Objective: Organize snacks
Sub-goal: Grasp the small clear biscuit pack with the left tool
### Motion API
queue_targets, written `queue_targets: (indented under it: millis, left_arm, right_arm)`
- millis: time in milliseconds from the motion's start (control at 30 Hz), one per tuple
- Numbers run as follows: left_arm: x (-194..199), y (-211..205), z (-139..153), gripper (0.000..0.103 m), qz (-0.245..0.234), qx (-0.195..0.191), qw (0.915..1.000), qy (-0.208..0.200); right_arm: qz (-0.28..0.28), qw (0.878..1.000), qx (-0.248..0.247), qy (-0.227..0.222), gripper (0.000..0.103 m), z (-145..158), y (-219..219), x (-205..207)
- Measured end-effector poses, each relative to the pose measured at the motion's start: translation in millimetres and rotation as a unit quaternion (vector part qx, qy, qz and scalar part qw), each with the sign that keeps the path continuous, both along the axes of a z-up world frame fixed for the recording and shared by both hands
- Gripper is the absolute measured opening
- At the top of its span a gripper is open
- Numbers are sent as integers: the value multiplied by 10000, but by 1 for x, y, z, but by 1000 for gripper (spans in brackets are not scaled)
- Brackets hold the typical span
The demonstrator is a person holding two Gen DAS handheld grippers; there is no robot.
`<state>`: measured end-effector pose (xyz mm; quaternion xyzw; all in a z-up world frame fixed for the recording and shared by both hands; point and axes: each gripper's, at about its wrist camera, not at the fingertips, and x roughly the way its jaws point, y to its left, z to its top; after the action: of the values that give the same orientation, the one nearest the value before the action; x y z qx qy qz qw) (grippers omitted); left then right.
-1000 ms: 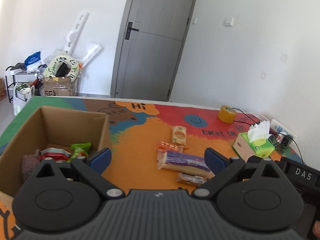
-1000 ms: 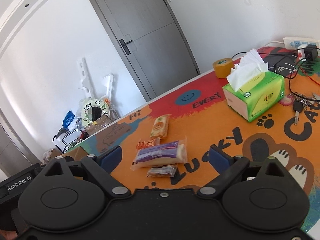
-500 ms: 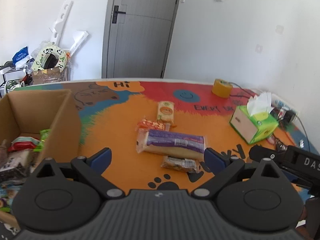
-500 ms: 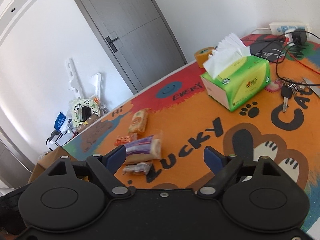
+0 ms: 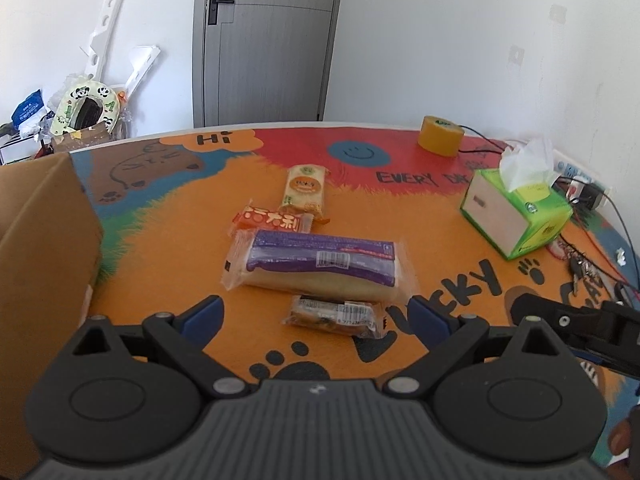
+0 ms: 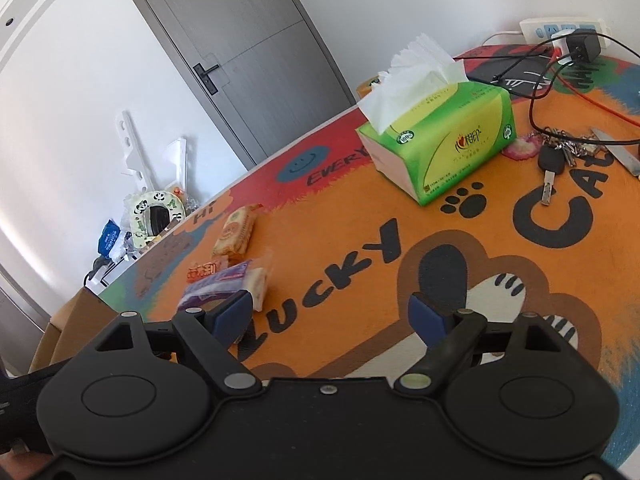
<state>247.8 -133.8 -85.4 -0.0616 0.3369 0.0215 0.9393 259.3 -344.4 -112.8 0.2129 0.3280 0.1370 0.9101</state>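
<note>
Several snack packs lie mid-table: a long purple-wrapped cake (image 5: 320,266), a small dark bar (image 5: 334,316) in front of it, an orange-red packet (image 5: 272,219) and a tan cracker pack (image 5: 306,191) behind. My left gripper (image 5: 316,318) is open and empty, with the small bar between its blue fingertips. A cardboard box (image 5: 44,248) stands at the left. My right gripper (image 6: 332,314) is open and empty over the mat; the purple cake (image 6: 228,284) lies by its left finger.
A green tissue box (image 5: 516,216) stands at the right, also in the right wrist view (image 6: 440,144). A yellow tape roll (image 5: 440,140) sits at the back. Keys (image 6: 556,160), cables and a power strip (image 6: 560,30) lie at the far right.
My left gripper has swung right, away from the box and toward the snacks, which are now closer and centred. My right gripper has turned right and lower toward the tissue box.
</note>
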Motion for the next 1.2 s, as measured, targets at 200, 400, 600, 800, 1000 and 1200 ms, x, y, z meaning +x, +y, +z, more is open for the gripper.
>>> queue_targets:
  millis: [200, 400, 600, 800, 1000, 1200]
  left_arm:
    - [9, -1, -10, 98, 69, 77, 9999, 96]
    - [15, -6, -17, 97, 2, 160, 9998, 136]
    - [23, -12, -28, 96, -77, 196, 9996, 208]
    - [29, -19, -34, 84, -60, 462, 9988, 143]
    - [29, -16, -31, 56, -88, 420, 9991, 43]
    - [22, -1, -23, 54, 1, 184, 9998, -6]
  right_arm:
    - [91, 9999, 38, -19, 85, -3, -2, 5]
    - [98, 9999, 92, 37, 85, -8, -1, 11]
    - [78, 9999, 91, 81, 85, -12, -3, 14]
    - [61, 9999, 63, 134, 85, -15, -2, 19]
    - [154, 9998, -11, 139, 85, -15, 7, 27]
    - [279, 9996, -38, 28, 85, -4, 20, 37]
